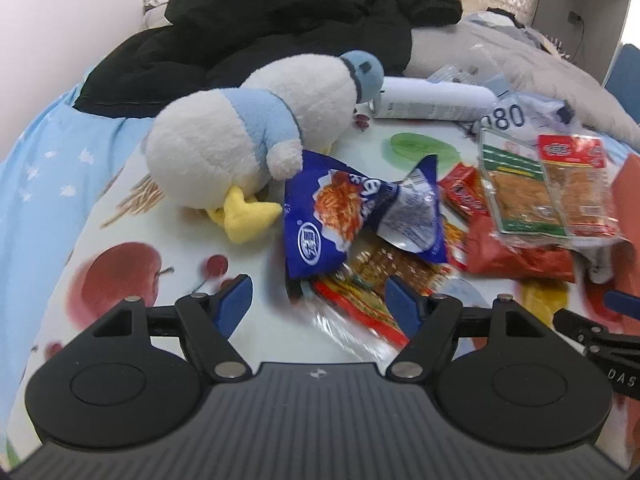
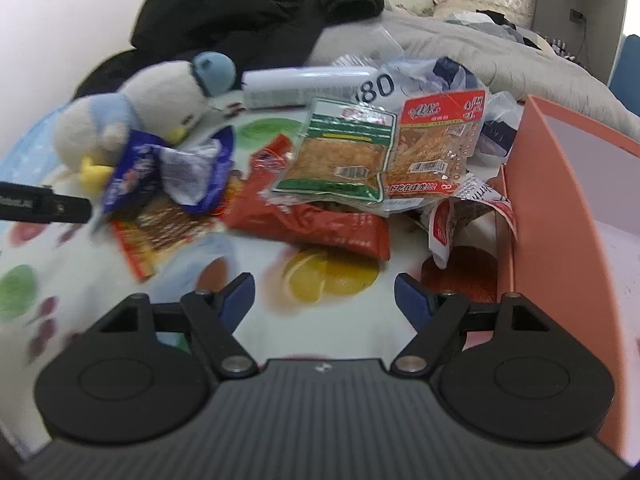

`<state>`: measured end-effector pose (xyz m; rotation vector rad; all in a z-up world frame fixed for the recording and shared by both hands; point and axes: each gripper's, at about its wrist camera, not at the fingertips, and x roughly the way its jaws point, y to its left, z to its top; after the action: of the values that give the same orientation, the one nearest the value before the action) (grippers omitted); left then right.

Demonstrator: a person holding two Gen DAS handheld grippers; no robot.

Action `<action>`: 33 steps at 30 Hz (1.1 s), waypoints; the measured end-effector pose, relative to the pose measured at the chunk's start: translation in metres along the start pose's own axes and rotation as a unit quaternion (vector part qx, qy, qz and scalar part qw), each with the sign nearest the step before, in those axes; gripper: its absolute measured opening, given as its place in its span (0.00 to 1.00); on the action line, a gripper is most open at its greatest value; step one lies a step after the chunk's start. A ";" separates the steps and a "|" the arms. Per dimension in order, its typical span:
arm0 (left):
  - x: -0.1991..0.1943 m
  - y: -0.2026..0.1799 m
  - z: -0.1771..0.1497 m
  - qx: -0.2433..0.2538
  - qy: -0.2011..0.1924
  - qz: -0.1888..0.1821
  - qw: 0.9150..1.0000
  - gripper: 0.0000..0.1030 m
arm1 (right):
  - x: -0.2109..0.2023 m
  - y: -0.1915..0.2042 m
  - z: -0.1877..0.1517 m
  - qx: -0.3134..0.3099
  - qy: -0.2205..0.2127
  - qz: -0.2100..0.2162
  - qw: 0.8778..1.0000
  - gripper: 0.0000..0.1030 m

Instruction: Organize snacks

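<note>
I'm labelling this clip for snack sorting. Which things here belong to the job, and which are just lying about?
Job: blue snack bag; red snack packet; green-topped packet; red-topped packet; orange box.

Lying about: plush duck; black jacket; white tube.

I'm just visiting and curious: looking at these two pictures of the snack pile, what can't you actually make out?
- Inside of the orange box: right wrist view, hidden by its own wall and cut off by the edge.
- Packet under the blue snack bag: left wrist view, mostly covered, its label blurred.
- Print on the white tube: too small to read.
- Stuffed duck: face turned away in the left wrist view.
</note>
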<state>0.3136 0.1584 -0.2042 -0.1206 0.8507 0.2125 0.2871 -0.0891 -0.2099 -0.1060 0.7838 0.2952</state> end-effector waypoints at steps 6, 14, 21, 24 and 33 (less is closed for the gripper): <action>0.035 -0.003 0.008 0.009 -0.007 0.007 1.000 0.67 | 0.037 -0.001 0.006 0.000 -0.001 -0.033 0.999 0.75; 0.058 -0.002 0.015 0.010 -0.007 0.015 1.000 0.55 | 0.063 0.002 0.009 0.000 -0.011 -0.054 0.998 0.69; 0.060 -0.003 0.018 0.008 -0.007 0.017 1.000 0.23 | 0.064 0.006 0.014 -0.008 -0.008 -0.043 0.999 0.24; 0.052 -0.003 0.017 0.006 -0.011 0.012 1.000 0.17 | 0.060 0.009 0.012 -0.013 -0.004 -0.037 0.999 0.15; 0.004 -0.003 -0.006 -0.014 -0.010 0.013 1.000 0.10 | 0.024 0.018 -0.004 -0.022 0.004 -0.014 1.000 0.05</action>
<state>0.3124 0.1549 -0.2115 -0.1324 0.8302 0.2498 0.2954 -0.0678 -0.2293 -0.1595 0.7833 0.2857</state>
